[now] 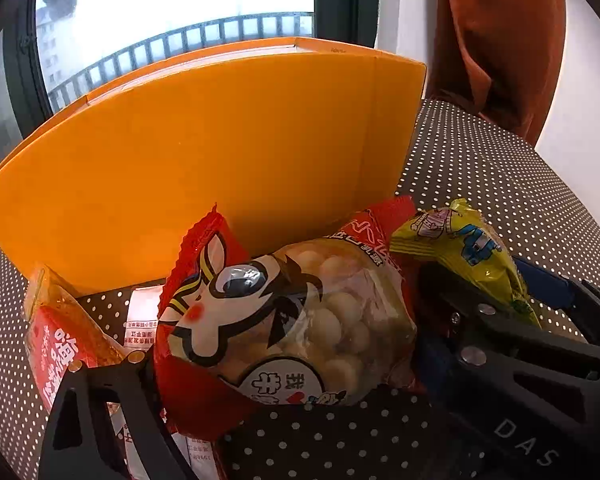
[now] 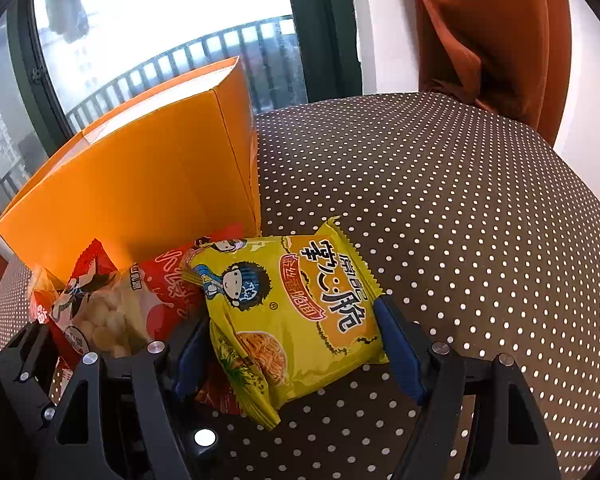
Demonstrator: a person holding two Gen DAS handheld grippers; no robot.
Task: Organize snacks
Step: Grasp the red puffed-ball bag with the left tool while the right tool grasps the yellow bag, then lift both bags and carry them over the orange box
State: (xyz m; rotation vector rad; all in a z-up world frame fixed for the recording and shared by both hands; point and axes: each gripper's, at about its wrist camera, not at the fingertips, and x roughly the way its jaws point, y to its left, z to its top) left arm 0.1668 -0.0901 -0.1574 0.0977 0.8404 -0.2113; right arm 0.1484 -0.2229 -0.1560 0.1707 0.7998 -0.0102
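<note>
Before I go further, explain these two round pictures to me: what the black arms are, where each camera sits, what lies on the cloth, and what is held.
These are two hand-held grippers, each with a fisheye camera looking along its fingers. The left gripper straddles a red bag of white puffed balls; its jaws stand wide and I see no pad pressing it. The right gripper has its blue pads against a yellow noodle snack packet, so it holds that. Everything lies on a brown polka-dot tablecloth, before an orange box. Another red snack packet lies at the left.
</note>
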